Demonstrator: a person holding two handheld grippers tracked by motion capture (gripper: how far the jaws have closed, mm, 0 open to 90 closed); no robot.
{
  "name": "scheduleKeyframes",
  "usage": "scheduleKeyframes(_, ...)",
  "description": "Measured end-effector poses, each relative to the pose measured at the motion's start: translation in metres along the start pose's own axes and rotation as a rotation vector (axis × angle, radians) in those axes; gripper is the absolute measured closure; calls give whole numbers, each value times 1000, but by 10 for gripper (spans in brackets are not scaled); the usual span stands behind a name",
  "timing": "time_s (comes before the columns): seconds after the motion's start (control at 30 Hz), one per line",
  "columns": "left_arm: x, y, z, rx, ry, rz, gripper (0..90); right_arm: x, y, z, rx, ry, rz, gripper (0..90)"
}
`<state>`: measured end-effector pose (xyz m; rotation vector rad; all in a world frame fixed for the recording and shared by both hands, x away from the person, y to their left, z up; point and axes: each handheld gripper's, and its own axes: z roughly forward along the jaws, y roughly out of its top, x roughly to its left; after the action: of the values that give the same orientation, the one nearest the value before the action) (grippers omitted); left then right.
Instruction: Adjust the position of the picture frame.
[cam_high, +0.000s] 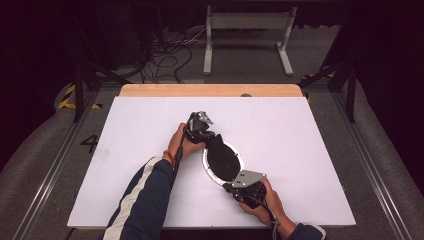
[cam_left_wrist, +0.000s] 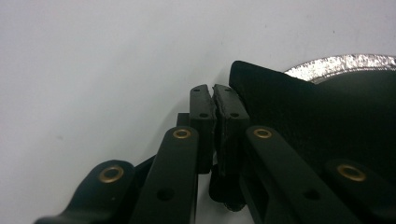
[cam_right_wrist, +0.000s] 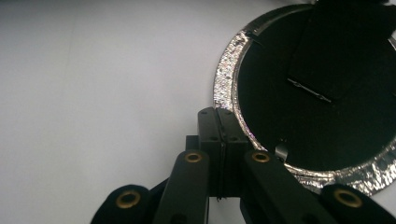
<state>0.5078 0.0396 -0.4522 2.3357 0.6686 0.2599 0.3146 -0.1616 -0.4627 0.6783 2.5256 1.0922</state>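
Observation:
A round black disc (cam_high: 223, 161) with a crinkled silver rim (cam_right_wrist: 226, 74) lies flat on the white board (cam_high: 140, 150). A black flap (cam_left_wrist: 303, 116) rises from its far side, narrowing toward my left gripper (cam_high: 210, 140). In the left gripper view that gripper (cam_left_wrist: 214, 93) has its pads pressed together, with a thin dark edge of the flap apparently pinched between them. My right gripper (cam_high: 228, 186) sits at the disc's near edge. Seen in its own view, the right gripper (cam_right_wrist: 218, 114) is shut, its tips just left of the silver rim and nothing visible between the pads.
The white board lies on a wooden table (cam_high: 210, 90), whose far edge shows beyond it. A white metal stand (cam_high: 247, 35) and loose cables (cam_high: 165, 55) are on the floor behind. Dark frame rails (cam_high: 75, 95) run along both sides.

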Motion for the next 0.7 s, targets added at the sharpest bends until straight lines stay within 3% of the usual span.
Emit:
scheduleKeyframes(0.13, -1, -8, -8, 12, 4, 4, 872, -4, -4, -5, 3, 1, 16, 900)
scheduleKeyframes(0.3, 0, -26, -20, -16, -13, -42, 872, -9, -9, -10, 9, -11, 31, 900)
scheduleKeyframes(0.53, -4, -39, -32, -4, -14, -47, 874, -16, -13, -16, 13, -26, 56, 900)
scheduleKeyframes(0.7, -11, -49, -41, -1, 7, -30, 894, -20, -16, -18, 17, -43, 72, 900)
